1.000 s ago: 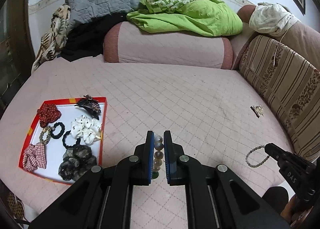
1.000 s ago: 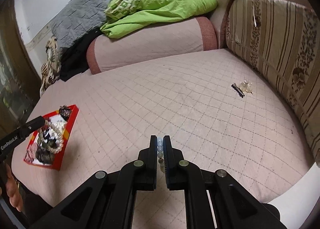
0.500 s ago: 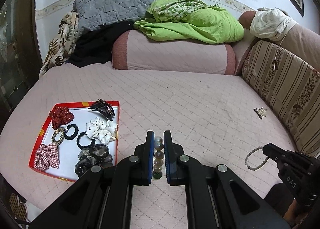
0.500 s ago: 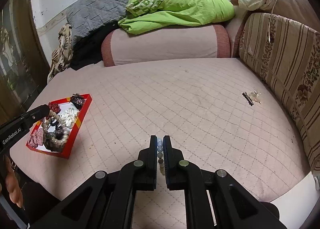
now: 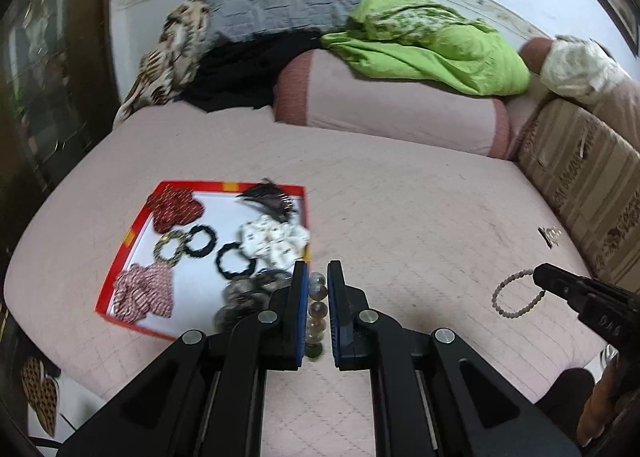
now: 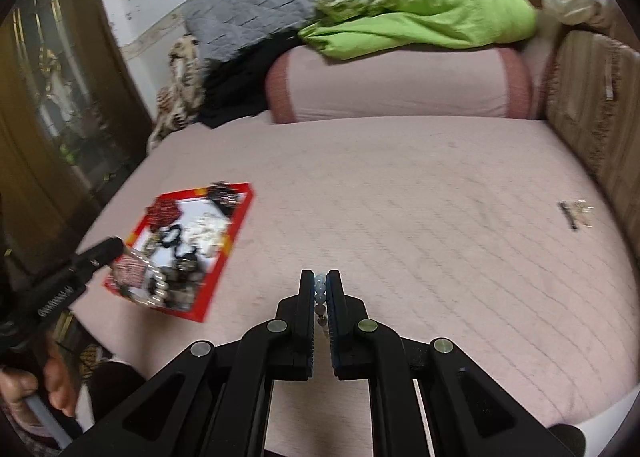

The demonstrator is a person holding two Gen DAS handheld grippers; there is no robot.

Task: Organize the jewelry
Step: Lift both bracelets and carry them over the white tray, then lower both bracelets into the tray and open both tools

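Observation:
My left gripper [image 5: 318, 277] is shut on a bracelet of large glassy beads [image 5: 317, 307] and holds it just right of a red-rimmed tray [image 5: 120, 261] full of scrunchies and hair ties. My right gripper [image 6: 320, 281] is shut on a bracelet of small pale beads [image 6: 320, 293], which hangs as a loop in the left wrist view [image 5: 516, 295]. The tray [image 6: 218, 269] lies on the pink quilted bed to the left. The left gripper with its dangling beads [image 6: 154, 277] hangs over the tray in the right wrist view.
A small hair clip with a clear ornament [image 5: 549, 235] lies on the bed near the striped cushion [image 5: 588, 185]; it also shows in the right wrist view [image 6: 574, 213]. Pink bolster [image 5: 392, 105], grey pillow and green blanket line the back. A dark wooden door [image 6: 44, 129] stands at left.
Both grippers have swung left toward the tray, still holding their bracelets. The tray now sits nearer the centre of both views.

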